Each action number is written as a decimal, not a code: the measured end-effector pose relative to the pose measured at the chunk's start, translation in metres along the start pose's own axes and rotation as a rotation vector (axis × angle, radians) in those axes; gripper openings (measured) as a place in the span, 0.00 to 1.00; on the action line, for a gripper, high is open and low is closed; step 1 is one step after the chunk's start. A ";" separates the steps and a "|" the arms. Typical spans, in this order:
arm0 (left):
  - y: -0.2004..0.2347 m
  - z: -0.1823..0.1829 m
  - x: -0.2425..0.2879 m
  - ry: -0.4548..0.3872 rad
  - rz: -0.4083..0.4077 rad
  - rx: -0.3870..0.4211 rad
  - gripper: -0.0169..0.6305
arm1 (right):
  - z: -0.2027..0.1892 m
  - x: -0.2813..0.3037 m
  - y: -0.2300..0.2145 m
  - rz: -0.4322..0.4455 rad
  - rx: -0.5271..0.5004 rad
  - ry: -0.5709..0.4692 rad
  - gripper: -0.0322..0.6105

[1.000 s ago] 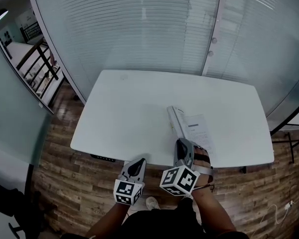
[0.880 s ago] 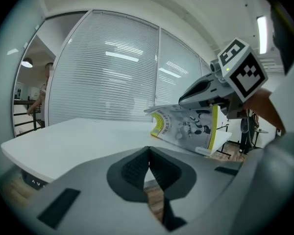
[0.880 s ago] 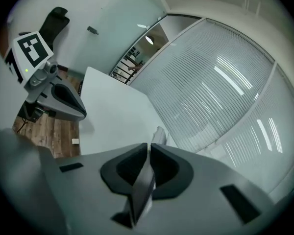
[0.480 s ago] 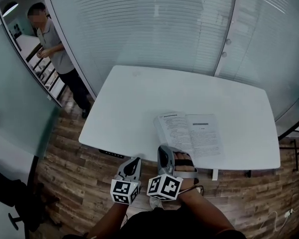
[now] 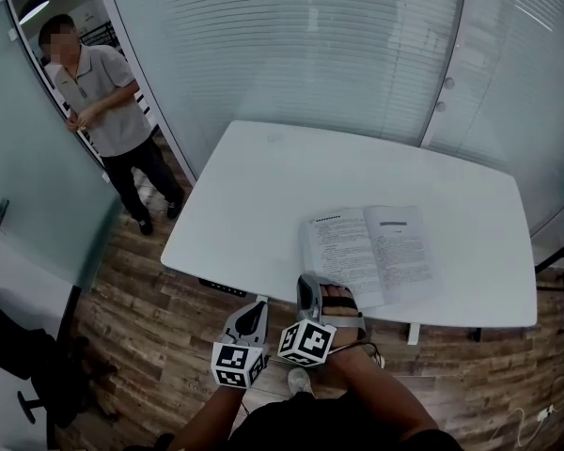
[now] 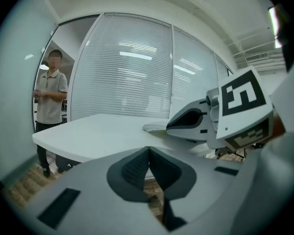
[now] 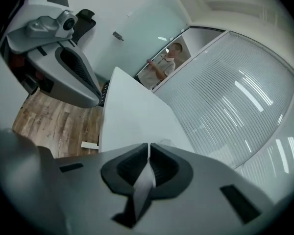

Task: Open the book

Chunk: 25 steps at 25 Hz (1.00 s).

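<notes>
The book (image 5: 371, 252) lies open and flat on the white table (image 5: 263, 191), near its front edge, with two printed pages facing up. My right gripper (image 5: 308, 287) hovers at the table's front edge just short of the book's near left corner; its jaws are shut with nothing between them (image 7: 149, 145). Left of it and lower, over the wooden floor, my left gripper (image 5: 254, 310) is also shut and empty (image 6: 148, 150). The left gripper view shows the book's edge (image 6: 154, 127) and the right gripper (image 6: 186, 124) ahead of it.
A person (image 5: 99, 111) stands by the doorway at the far left, also seen small in both gripper views. A glass wall with blinds (image 5: 338, 45) runs behind the table. Wooden floor (image 5: 169, 299) lies in front of the table.
The book's pages, standing up a second ago, now lie flat and open. Both grippers have drawn back from the table toward me, the right one farther. A person has come into view at left.
</notes>
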<state>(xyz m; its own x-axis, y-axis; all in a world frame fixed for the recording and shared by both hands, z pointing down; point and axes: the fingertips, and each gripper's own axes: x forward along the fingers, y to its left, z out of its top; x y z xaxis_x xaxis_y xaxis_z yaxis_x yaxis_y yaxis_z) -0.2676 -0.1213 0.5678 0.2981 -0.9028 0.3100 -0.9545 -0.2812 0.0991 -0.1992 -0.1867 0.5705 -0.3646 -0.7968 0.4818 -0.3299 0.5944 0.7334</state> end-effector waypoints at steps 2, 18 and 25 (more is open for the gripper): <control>0.000 0.001 0.000 -0.001 0.002 0.000 0.05 | -0.001 0.002 0.005 0.014 0.007 -0.006 0.09; -0.005 0.013 0.006 -0.021 -0.005 0.028 0.05 | 0.008 -0.033 -0.027 0.067 0.317 -0.163 0.18; -0.016 0.029 0.008 -0.058 -0.019 0.068 0.05 | 0.000 -0.061 -0.066 0.019 0.510 -0.241 0.10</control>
<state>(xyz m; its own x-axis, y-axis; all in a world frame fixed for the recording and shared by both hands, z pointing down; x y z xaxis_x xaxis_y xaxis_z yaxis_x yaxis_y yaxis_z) -0.2497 -0.1335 0.5410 0.3173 -0.9139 0.2533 -0.9473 -0.3180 0.0392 -0.1553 -0.1770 0.4930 -0.5433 -0.7739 0.3253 -0.6787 0.6330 0.3724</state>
